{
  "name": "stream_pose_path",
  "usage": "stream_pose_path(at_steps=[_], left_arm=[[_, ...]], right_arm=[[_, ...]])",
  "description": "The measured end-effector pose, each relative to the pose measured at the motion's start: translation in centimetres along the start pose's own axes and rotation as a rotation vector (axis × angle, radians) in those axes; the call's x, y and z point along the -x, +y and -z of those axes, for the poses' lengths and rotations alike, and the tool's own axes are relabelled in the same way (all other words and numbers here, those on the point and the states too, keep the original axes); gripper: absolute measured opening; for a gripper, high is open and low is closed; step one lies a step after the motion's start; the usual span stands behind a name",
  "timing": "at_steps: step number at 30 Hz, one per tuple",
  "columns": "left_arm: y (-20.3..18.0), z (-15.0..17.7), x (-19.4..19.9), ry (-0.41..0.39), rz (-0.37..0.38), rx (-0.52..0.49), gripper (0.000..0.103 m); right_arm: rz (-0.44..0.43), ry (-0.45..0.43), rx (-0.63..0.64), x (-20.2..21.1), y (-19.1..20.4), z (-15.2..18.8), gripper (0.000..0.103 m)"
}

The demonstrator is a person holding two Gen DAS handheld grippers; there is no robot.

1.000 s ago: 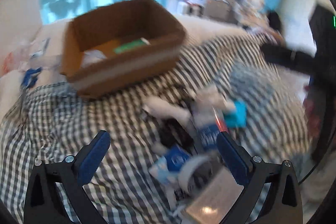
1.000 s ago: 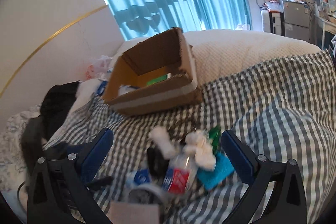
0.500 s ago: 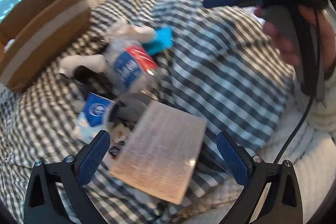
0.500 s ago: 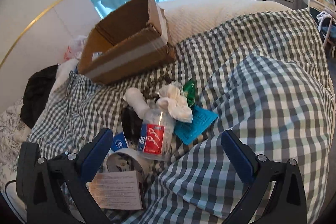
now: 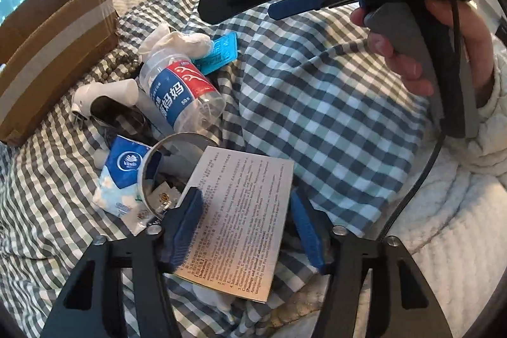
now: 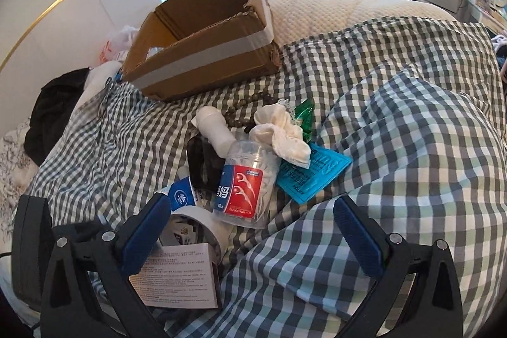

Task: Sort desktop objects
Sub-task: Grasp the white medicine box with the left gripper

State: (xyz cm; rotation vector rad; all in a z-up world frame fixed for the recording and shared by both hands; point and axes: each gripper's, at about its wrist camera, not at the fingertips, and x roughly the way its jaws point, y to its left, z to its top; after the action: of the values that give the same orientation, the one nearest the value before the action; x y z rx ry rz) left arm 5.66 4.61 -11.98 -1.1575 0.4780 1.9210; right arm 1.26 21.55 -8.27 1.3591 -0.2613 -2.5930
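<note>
A white printed carton (image 5: 240,217) lies on the checked cloth between the blue pads of my left gripper (image 5: 245,227), whose jaws are closing. The left pad meets the carton's edge and the right pad stands just off it. My right gripper (image 6: 252,235) hangs open over the pile, nothing between its fingers. The same carton (image 6: 180,277) shows by its left finger. The pile holds a clear floss-pick jar (image 5: 182,94) (image 6: 245,182), a tape roll (image 5: 158,167), a blue tissue pack (image 5: 123,179), a white cloth (image 6: 279,135) and a teal packet (image 6: 313,176).
An open cardboard box (image 6: 202,59) (image 5: 54,53) stands behind the pile. Dark beads (image 6: 250,102), a white tube (image 6: 215,129) and a green packet (image 6: 302,116) lie near it. A hand (image 5: 421,53) holds the right gripper above the cloth. Black clothing (image 6: 54,116) lies at the far left.
My left gripper swung down and right from the cardboard box to the printed carton, then its jaws narrowed around it. The right gripper sank closer to the pile.
</note>
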Motion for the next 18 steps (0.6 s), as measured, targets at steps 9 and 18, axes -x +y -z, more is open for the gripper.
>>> stream_pose_path(at_steps=[9,18], left_arm=[[2.5,1.1,-1.3,0.049,0.036,0.129,0.099],[2.8,2.4,0.5,-0.008,0.068,0.201,0.083]], right_arm=[[-0.026,0.015,-0.015,-0.4,0.2,0.1,0.103],[-0.101,0.037,-0.047,-0.6,0.5,0.4,0.103]])
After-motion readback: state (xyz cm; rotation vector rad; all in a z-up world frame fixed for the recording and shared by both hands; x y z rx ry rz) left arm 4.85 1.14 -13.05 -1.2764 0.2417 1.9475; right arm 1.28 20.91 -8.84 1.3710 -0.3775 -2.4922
